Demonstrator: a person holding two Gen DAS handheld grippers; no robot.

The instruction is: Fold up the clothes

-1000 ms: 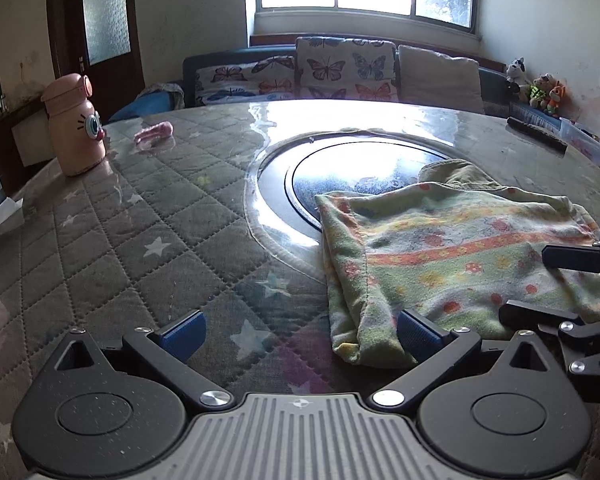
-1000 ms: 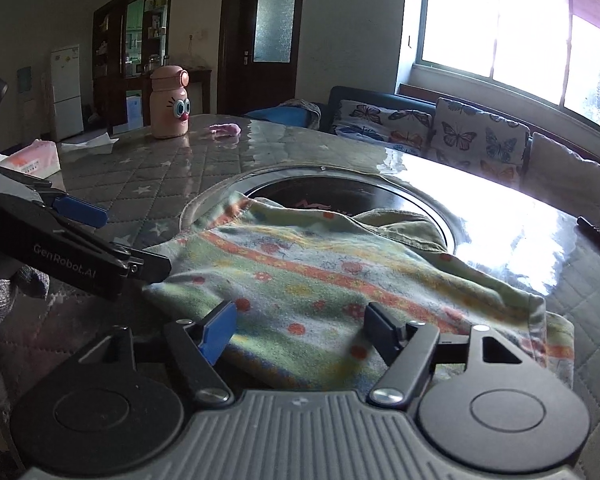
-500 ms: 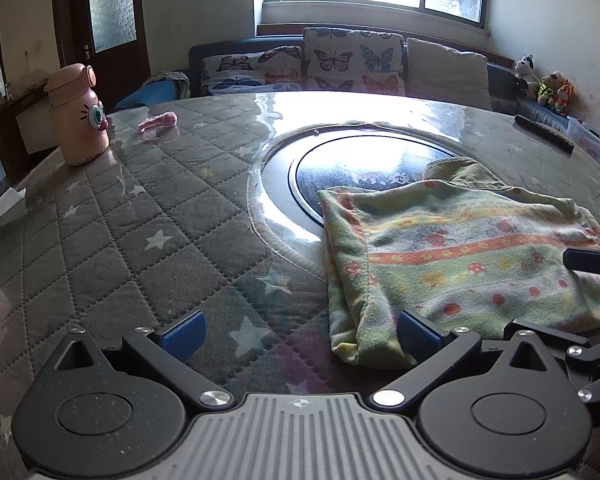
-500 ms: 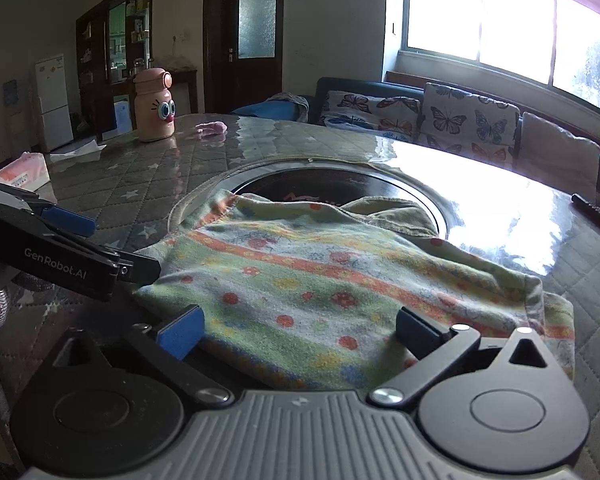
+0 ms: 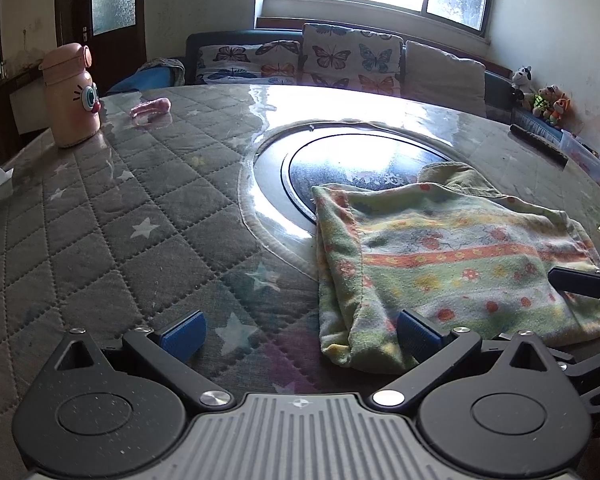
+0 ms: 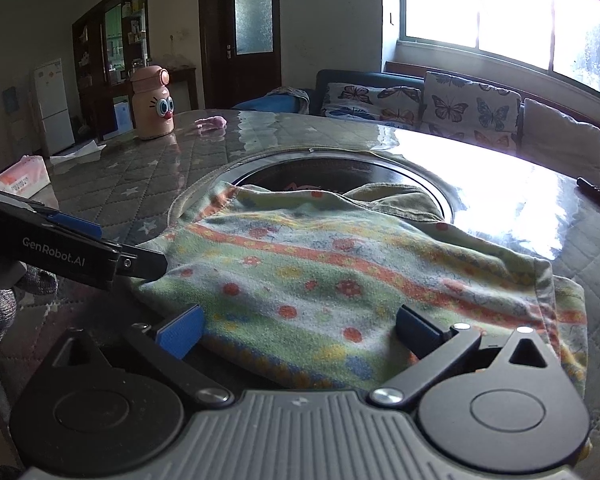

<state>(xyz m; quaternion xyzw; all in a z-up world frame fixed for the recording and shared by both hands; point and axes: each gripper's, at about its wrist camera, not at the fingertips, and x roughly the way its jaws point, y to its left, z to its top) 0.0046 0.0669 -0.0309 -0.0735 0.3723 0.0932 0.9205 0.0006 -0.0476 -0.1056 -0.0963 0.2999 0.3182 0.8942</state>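
Left wrist view. Left gripper: jaws spread wide, holding nothing; blue right-hand pad just beside the near corner of the cloth, left-hand pad over bare table. Folded green terry garment with orange stripe and red flower print: lying flat on the round table with grey quilted star-pattern cover under glossy film, far edge overlapping the dark glass centre disc. Olive-green cloth peeking out from beneath its far side (a second item or an inner layer, impossible to say). Near left edge rolled and bulging. Pink cartoon-faced flask well apart, far left.

Right wrist view. Right gripper: jaws at full spread, nothing gripped, garment's near hem lying between and below the pads. Garment filling the middle, layers misaligned at the right edge, lower layer sticking out. Left gripper's black finger touching or just above the left corner.

Risks, as judged: pinching only the top layer, leaving lower layers behind and skewing the next fold; cloth sliding on the slick film when pulled; the bulging left roll springing open.
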